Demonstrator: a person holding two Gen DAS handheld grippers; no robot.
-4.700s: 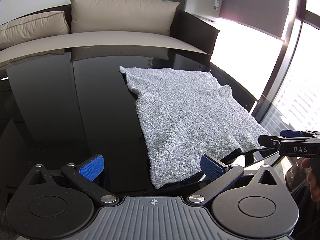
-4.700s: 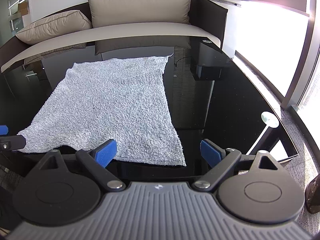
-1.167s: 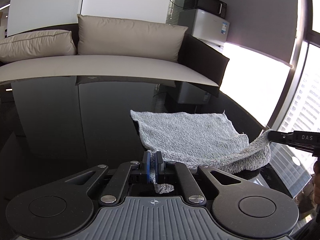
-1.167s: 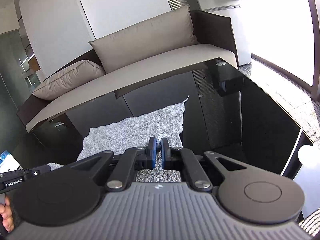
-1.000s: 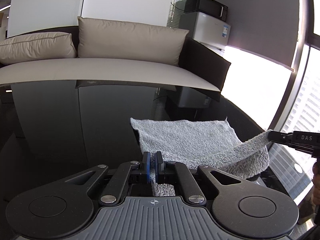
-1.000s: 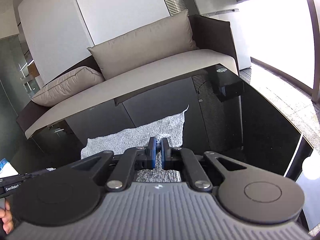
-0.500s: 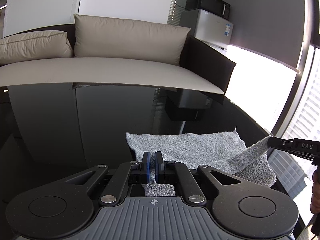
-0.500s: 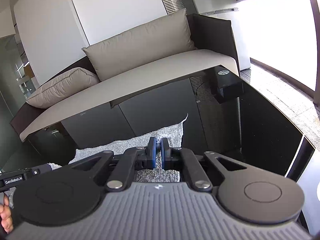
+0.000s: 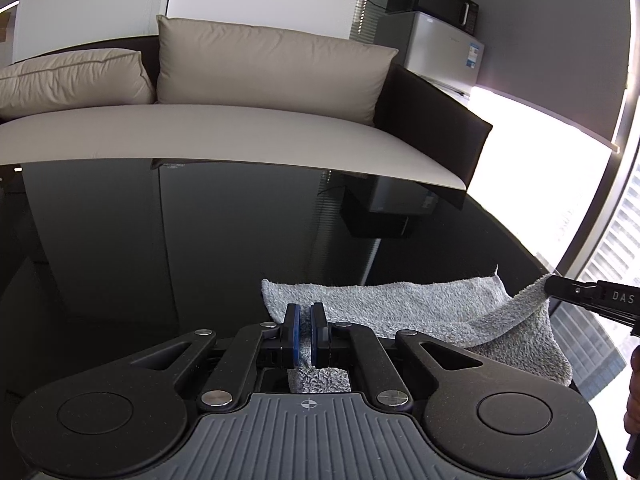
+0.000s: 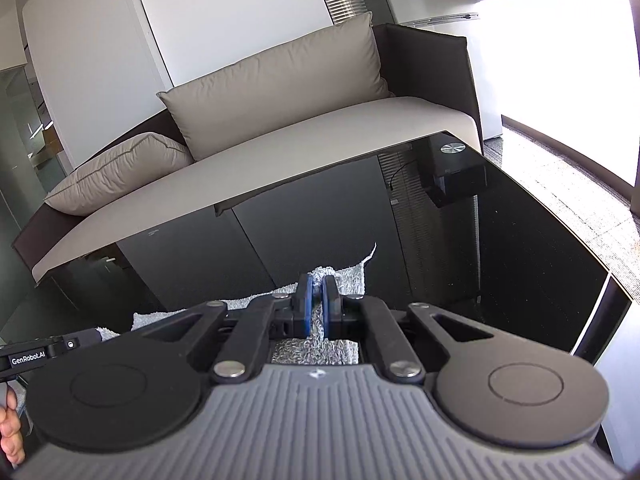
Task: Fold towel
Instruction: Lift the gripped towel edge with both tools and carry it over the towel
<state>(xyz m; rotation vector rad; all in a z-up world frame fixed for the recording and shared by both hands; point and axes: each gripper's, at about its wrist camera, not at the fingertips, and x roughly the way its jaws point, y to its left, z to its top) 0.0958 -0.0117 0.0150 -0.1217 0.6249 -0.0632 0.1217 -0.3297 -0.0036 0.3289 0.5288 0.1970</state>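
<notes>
A grey terry towel (image 9: 400, 304) lies on the black glass table (image 9: 160, 248), its near part lifted and carried over the far part. My left gripper (image 9: 306, 334) is shut on one near corner of the towel. My right gripper (image 10: 316, 304) is shut on the other near corner; it also shows at the right edge of the left wrist view (image 9: 548, 286), with towel hanging from it. The towel's far edge (image 10: 360, 268) rests on the glass just ahead of the right gripper. Most of the towel is hidden under the gripper bodies.
A beige sofa (image 9: 240, 120) with cushions stands past the table's far edge. A small fridge with a microwave (image 9: 436, 20) on top stands at the back right. A bright window (image 9: 560, 180) is to the right. The table's right edge (image 10: 560, 232) runs close by.
Both grippers went from open at the towel's near edge to shut on its near corners. They have lifted them and carried them forward toward the far edge, so less towel shows ahead.
</notes>
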